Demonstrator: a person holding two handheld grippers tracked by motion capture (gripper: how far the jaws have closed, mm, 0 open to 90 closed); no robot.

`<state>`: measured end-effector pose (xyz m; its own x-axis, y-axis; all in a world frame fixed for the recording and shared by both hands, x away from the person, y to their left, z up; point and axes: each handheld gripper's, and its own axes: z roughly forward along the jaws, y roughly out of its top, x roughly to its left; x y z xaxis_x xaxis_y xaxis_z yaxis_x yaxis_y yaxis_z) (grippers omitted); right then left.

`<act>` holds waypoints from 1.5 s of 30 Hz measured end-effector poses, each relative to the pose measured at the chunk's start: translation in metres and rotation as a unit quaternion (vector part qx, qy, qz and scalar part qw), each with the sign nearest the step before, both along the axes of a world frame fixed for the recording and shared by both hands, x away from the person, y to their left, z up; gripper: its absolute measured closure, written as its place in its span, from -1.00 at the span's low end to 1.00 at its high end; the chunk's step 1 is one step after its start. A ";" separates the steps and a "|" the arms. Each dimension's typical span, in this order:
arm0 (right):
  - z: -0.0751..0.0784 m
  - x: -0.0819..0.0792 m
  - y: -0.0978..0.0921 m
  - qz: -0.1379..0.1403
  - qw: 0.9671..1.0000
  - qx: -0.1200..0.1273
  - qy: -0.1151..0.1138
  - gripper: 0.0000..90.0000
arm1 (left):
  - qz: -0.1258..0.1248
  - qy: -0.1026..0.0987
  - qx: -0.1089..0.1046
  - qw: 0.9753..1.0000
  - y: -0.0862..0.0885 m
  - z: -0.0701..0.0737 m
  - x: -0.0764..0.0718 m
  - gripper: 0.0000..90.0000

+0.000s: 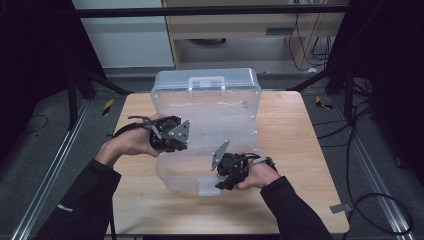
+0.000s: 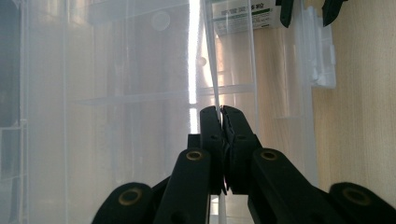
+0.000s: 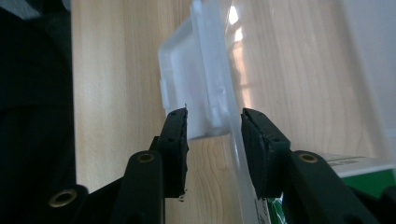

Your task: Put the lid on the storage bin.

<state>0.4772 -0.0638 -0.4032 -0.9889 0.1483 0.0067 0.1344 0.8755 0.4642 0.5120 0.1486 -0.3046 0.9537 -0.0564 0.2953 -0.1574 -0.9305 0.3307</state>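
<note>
A clear plastic storage box (image 1: 235, 125) lies open on the wooden table (image 1: 300, 150), its lid with a handle (image 1: 206, 81) at the far side. My left gripper (image 1: 176, 142) is at the box's left side, shut on a thin clear wall (image 2: 212, 70) of the box. My right gripper (image 1: 221, 184) is at the box's front edge. In the right gripper view its jaws stand open astride the front wall, where a clear latch (image 3: 201, 88) sits. Between the open fingers (image 3: 175, 140) is the wall's edge, apart from both pads.
A green and white label (image 3: 364, 172) shows through the box wall. The right gripper's two fingertips (image 2: 286, 11) appear at the top of the left gripper view. Bare table lies right of and in front of the box. Cables (image 1: 370, 200) trail on the floor at right.
</note>
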 end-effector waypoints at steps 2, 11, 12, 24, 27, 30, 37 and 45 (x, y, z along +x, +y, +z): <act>0.005 -0.001 -0.004 -0.003 1.000 0.021 0.001 0.29 | -0.001 -0.002 0.002 1.000 0.000 0.000 0.000 0.95; 0.029 -0.008 -0.042 -0.060 0.989 0.126 -0.040 0.32 | 0.002 0.003 -0.006 1.000 0.001 -0.002 -0.002 0.94; 0.030 -0.008 -0.046 -0.066 0.988 0.131 -0.043 0.34 | 0.001 0.001 -0.002 1.000 0.001 -0.002 -0.002 0.94; 0.045 -0.014 -0.097 -0.140 0.960 0.234 -0.063 0.50 | 0.005 0.004 -0.008 1.000 0.001 -0.003 -0.002 0.92; 0.052 -0.014 -0.106 -0.157 0.952 0.255 -0.066 0.57 | 0.004 0.002 -0.006 1.000 0.001 -0.002 -0.002 0.92; 0.060 -0.012 -0.112 -0.171 0.945 0.270 -0.073 0.61 | 0.004 0.002 -0.006 1.000 0.001 -0.002 -0.002 0.92; 0.072 0.000 -0.122 -0.210 0.924 0.307 -0.089 0.73 | 0.005 0.003 -0.011 1.000 0.001 -0.003 -0.002 0.92; 0.076 0.017 -0.124 -0.245 0.909 0.322 -0.101 0.94 | 0.005 0.003 -0.013 1.000 0.001 -0.003 -0.003 0.91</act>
